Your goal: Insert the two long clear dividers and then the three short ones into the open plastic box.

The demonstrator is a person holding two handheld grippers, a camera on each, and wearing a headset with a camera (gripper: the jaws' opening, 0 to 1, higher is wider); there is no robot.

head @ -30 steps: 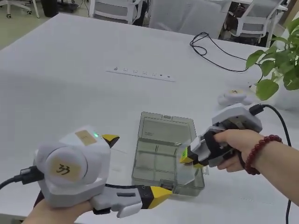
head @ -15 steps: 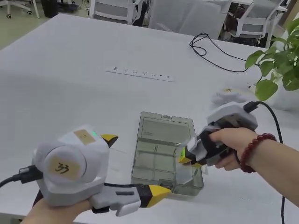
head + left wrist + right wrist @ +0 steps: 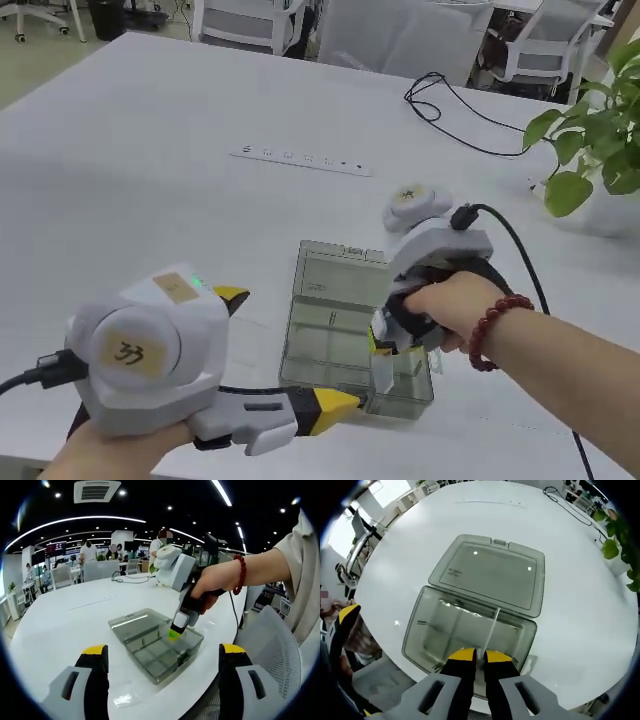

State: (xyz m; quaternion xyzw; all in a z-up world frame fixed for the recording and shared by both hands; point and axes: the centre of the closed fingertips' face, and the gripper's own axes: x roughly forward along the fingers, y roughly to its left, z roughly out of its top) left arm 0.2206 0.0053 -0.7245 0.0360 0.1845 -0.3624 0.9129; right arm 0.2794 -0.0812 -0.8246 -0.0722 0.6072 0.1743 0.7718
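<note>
- Here, the right gripper [image 3: 380,345] is clamped on a clear divider [image 3: 384,377], with its yellow-tipped jaws pinched close on the sheet's upper edge. In the right gripper view the divider [image 3: 490,630] shows edge-on, as a thin line running away from the jaw tips.
- The divider stands upright at the near right end of the open plastic box [image 3: 296,335], its lower part down between the box walls. Whether it sits fully in its slots cannot be told.
- The box rests on the white table [image 3: 150,150], with its lid [image 3: 345,272] folded flat on the side away from the person.
- Inside the box, clear partitions [image 3: 150,647] already split the floor into compartments; their number is hard to read.
- The left gripper [image 3: 288,349] hovers low at the near left of the box, its jaws spread wide with nothing between them. In the left gripper view the box lies between the two yellow tips.
- A hand [image 3: 450,305] with a red bead bracelet [image 3: 495,325] at the wrist holds the right gripper above the box.
- A small clear piece [image 3: 125,699] lies on the table near the box, apart from it.
- Farther back on the table are a power strip [image 3: 305,158], a black cable [image 3: 460,105] and a leafy plant [image 3: 590,130].
</note>
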